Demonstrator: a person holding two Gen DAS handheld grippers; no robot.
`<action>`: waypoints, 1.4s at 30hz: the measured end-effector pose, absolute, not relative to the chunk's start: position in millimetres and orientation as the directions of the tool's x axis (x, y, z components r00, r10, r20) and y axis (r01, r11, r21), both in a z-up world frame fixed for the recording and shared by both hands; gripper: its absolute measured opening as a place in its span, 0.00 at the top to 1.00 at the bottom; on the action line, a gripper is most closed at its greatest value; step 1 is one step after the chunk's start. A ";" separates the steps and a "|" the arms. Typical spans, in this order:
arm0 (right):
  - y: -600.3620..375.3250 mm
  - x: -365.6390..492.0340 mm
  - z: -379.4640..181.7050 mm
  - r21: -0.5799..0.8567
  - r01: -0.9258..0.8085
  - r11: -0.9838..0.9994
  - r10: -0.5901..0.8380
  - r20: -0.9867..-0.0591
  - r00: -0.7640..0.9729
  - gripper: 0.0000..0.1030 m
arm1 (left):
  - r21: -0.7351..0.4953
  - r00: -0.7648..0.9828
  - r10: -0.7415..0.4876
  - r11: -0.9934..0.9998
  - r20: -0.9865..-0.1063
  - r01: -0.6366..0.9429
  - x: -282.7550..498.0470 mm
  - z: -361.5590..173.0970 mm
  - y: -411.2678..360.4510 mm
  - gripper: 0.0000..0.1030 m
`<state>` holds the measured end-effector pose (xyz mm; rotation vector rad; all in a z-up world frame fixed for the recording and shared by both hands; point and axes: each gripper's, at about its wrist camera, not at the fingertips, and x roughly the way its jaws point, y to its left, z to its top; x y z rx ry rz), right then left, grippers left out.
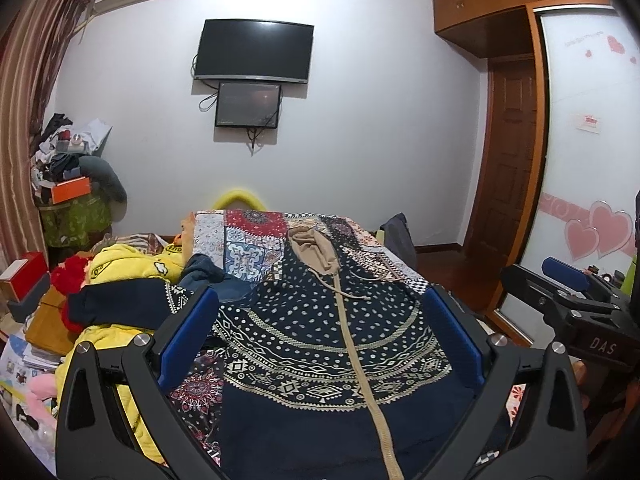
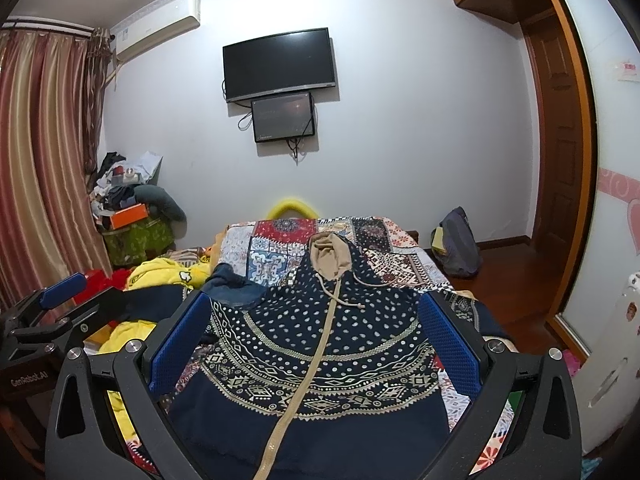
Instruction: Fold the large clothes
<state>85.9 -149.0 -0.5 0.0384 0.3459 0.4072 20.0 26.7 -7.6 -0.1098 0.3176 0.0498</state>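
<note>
I'm holding left gripper [image 1: 320, 320] and right gripper [image 2: 316, 328] spread wide, hovering over navy hoodie [image 1: 332, 344] lying flat along bed's [image 1: 240, 240] near edge

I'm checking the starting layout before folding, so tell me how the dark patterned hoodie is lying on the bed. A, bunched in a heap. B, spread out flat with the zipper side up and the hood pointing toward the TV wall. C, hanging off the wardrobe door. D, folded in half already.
B: the hoodie lies spread on the bed, its tan zipper facing up and the hood toward the far wall.
</note>
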 end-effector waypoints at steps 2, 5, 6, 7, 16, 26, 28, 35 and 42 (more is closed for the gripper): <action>-144.9 92.9 -2.3 0.102 -0.383 0.918 0.395 -0.329 0.858 0.00 | -0.101 0.946 0.041 0.992 -0.321 -0.078 27.7 -9.6 33.2 0.00; -139.1 106.2 -5.5 0.098 -0.383 0.919 0.392 -0.342 0.854 0.00 | -0.104 0.940 0.071 0.988 -0.335 -0.111 43.7 -13.7 47.3 0.00; -137.3 112.7 -6.5 0.097 -0.383 0.918 0.392 -0.347 0.852 0.00 | -0.107 0.936 0.079 0.987 -0.342 -0.122 50.0 -15.6 53.8 0.00; -135.3 118.9 -7.4 0.096 -0.383 0.919 0.392 -0.351 0.851 0.00 | -0.112 0.932 0.090 0.984 -0.350 -0.137 57.8 -17.6 61.8 0.00; -104.6 188.0 -20.1 0.042 -0.401 0.915 0.381 -0.412 0.828 0.00 | -0.134 0.881 0.158 0.961 -0.446 -0.240 128.5 -41.8 160.6 0.00; -60.1 275.0 -66.3 -0.026 -0.447 0.894 0.351 -0.581 0.735 0.00 | -0.191 0.708 0.223 0.870 -0.670 -0.455 190.7 -123.5 302.0 0.00; -52.1 290.3 -77.5 -0.029 -0.451 0.892 0.341 -0.613 0.713 0.00 | -0.212 0.665 0.204 0.846 -0.718 -0.489 197.7 -149.3 330.7 0.00; -28.7 329.7 -122.6 -0.031 -0.464 0.885 0.305 -0.714 0.630 0.00 | -0.372 0.603 0.046 0.749 -0.796 -0.548 204.7 -214.4 391.0 0.15; -16.0 353.6 -145.9 -0.003 -0.466 0.885 0.299 -0.764 0.572 0.00 | -0.520 0.621 -0.063 0.616 -0.781 -0.592 218.2 -253.1 429.5 0.26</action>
